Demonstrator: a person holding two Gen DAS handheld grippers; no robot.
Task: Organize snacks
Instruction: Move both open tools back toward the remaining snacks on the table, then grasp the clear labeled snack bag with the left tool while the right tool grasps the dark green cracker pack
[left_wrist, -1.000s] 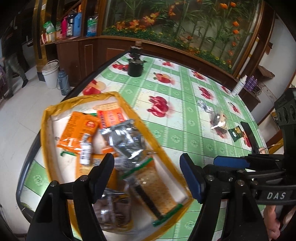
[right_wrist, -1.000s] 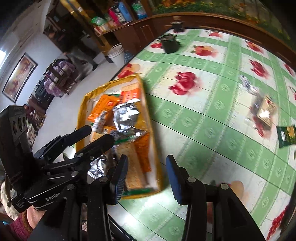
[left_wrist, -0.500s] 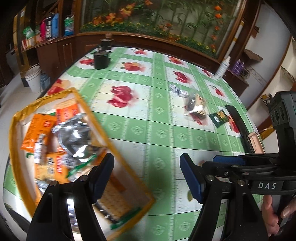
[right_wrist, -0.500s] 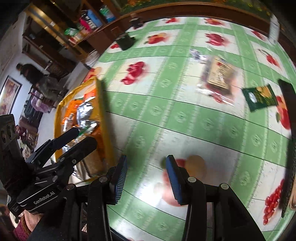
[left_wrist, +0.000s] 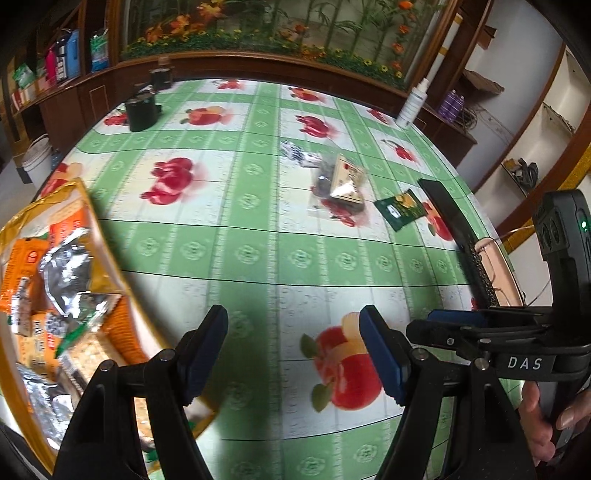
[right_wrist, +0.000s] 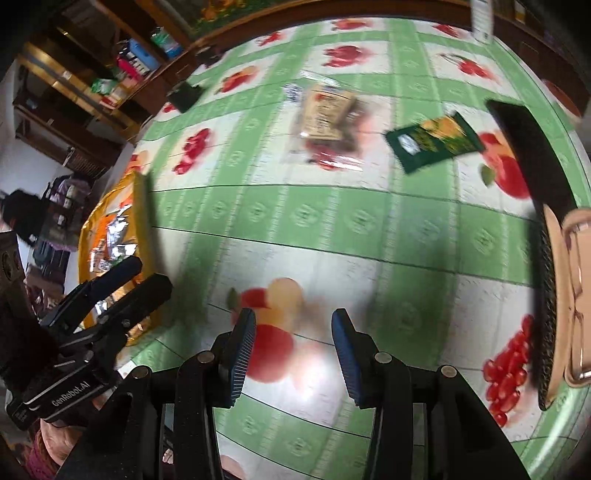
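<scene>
A yellow tray (left_wrist: 92, 221) full of snack packets sits at the table's left edge; it also shows in the right wrist view (right_wrist: 142, 214). Loose on the green fruit-print tablecloth lie a clear packet with a tan label (left_wrist: 345, 184) (right_wrist: 325, 114), a dark green packet (left_wrist: 400, 208) (right_wrist: 434, 142) and a small white-blue wrapper (left_wrist: 295, 153). My left gripper (left_wrist: 293, 350) is open and empty, above the cloth right of the tray. My right gripper (right_wrist: 293, 358) is open and empty, above the cloth nearer the loose packets. The left gripper also shows in the right wrist view (right_wrist: 122, 288).
A black pot (left_wrist: 142, 112) stands at the far left of the table. A white bottle (left_wrist: 413, 103) stands at the far right edge. A black flat object with a tan case (left_wrist: 476, 251) (right_wrist: 546, 229) lies along the right side.
Both grippers have swung right, away from over the tray toward the table's middle. The tray has slid to the left edge of both views; the loose packets now sit nearer the centre.
</scene>
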